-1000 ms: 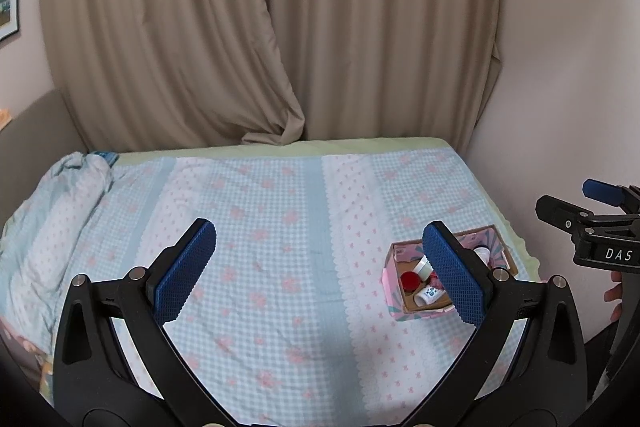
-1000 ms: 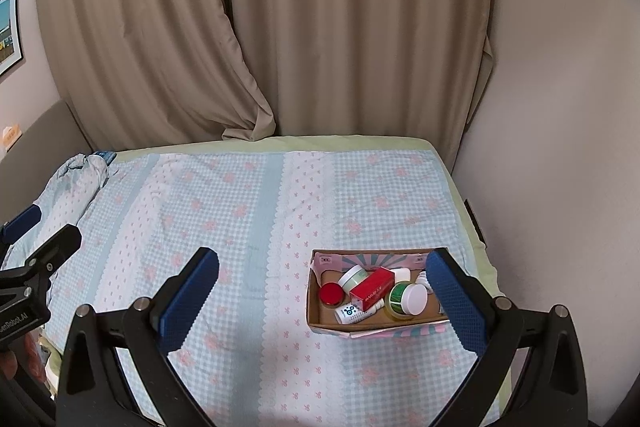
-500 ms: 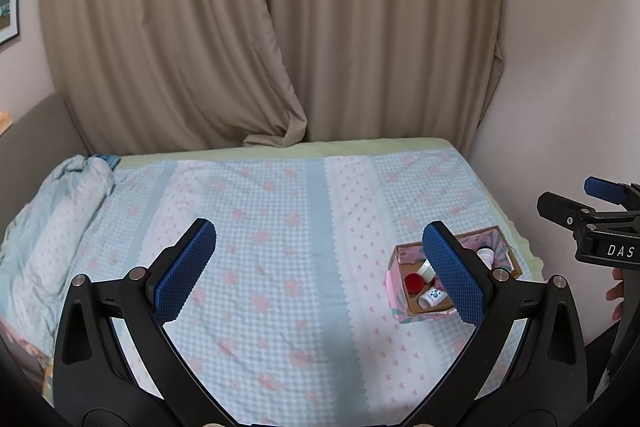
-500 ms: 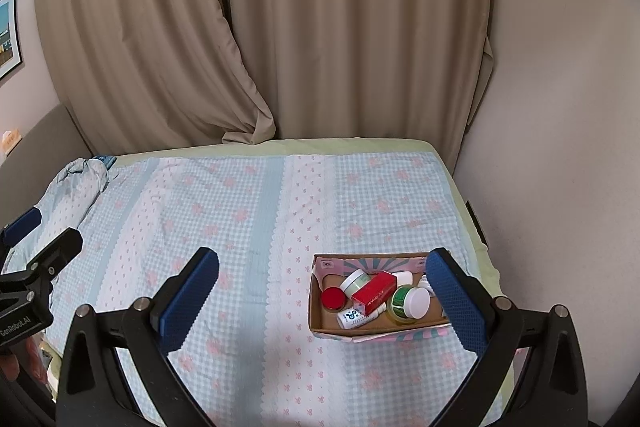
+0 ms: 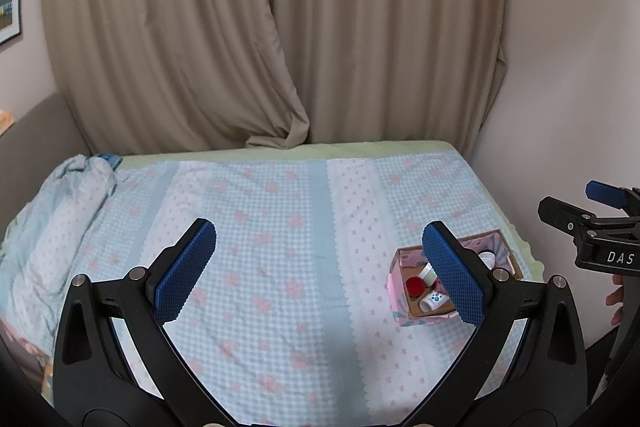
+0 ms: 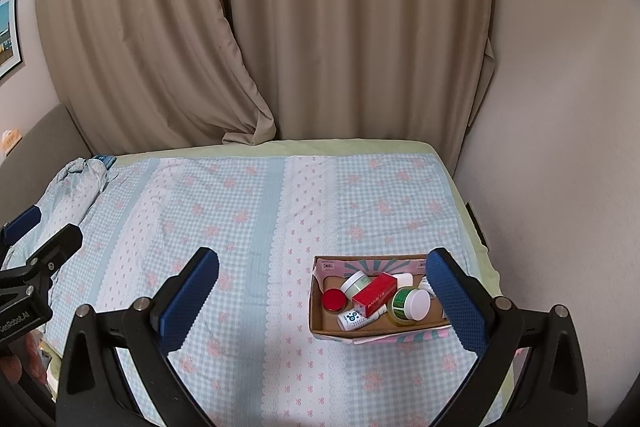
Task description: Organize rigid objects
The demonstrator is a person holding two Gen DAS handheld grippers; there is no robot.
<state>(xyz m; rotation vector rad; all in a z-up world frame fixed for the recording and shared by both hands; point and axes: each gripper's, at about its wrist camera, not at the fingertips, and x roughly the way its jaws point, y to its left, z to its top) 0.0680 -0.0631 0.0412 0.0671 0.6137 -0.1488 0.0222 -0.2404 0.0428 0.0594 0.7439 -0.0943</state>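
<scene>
A small cardboard box (image 6: 316, 307) with pink and teal sides sits on the bed near its right edge. Inside lie a red carton (image 6: 374, 295), a red-lidded jar (image 6: 334, 300), a green jar with a white lid (image 6: 410, 303), a white tube (image 6: 352, 319) and other small jars. My right gripper (image 6: 324, 301) hovers open above and in front of the box, nothing between its fingers. My left gripper (image 5: 320, 271) is open over the middle of the bed; its right finger (image 5: 452, 275) covers part of the box (image 5: 400, 301).
The bed (image 6: 240, 211) wears a blue-checked sheet with pink flowers. A bunched quilt (image 5: 60, 211) lies at its left end. Beige curtains (image 6: 320, 27) hang behind, a wall (image 6: 560, 147) runs along the right. The left gripper (image 6: 28, 279) shows at the right view's left edge.
Both grippers have drawn back and risen a little, so the bed and box sit lower and smaller in view. The box and its contents have not moved.
</scene>
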